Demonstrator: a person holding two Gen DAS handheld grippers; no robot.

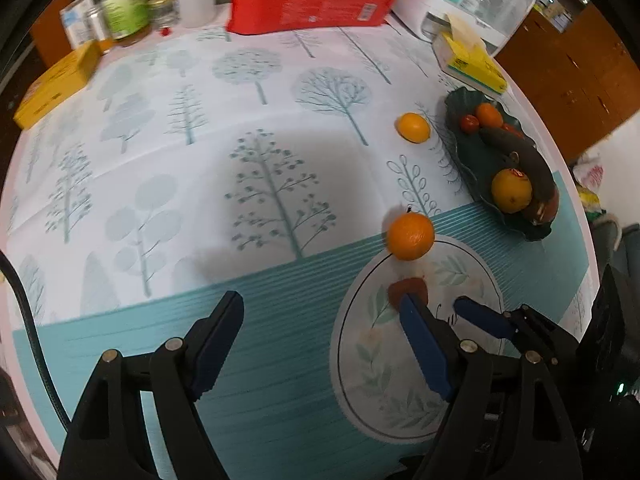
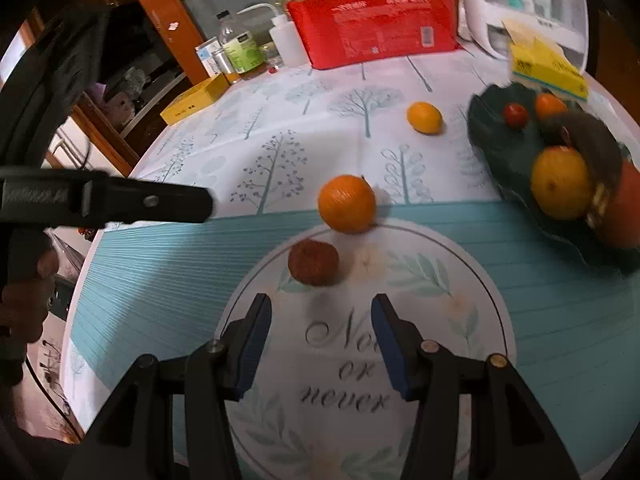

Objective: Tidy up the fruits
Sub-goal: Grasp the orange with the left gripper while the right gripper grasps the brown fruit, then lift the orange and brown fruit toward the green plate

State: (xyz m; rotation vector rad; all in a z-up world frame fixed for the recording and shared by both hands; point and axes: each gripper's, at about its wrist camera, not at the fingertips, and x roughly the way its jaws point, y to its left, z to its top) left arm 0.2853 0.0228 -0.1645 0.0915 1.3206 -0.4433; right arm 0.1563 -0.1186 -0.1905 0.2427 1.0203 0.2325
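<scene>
While a small wrinkled reddish-brown fruit [image 2: 313, 262] lies on the worktop [image 2: 560, 312], inside the ring of a round leaf-printed emblem [image 2: 476, 280] on the tablecloth, the right tool [image 2: 321, 350] is held just short of it with its jaws parted and nothing between them; the fruit is seen slightly left of the gap, apart from both blue pads. A round orange [image 2: 347, 203] is found just beyond the brown fruit, at the emblem's rim, and a smaller yellow-orange citrus [image 2: 424, 117] lies farther back on the tree-patterned cloth. To the right, a dark green scalloped tray [image 2: 492, 136] is seen holding a yellow-orange fruit [image 2: 562, 184], a small red fruit [image 2: 516, 115], a small orange fruit and a dark elongated item. In the left wrist view, the left tool [image 1: 320, 344] is shown released, its jaws wide and empty over the teal band, with the right tool [image 1: 438, 320] close beside it on the right and the brown fruit [image 1: 408, 286] partly hidden behind one blue pad. At the far edge, a red plastic package [image 2: 372, 28], bottles and a yellow box [image 2: 196, 105] are stood.
</scene>
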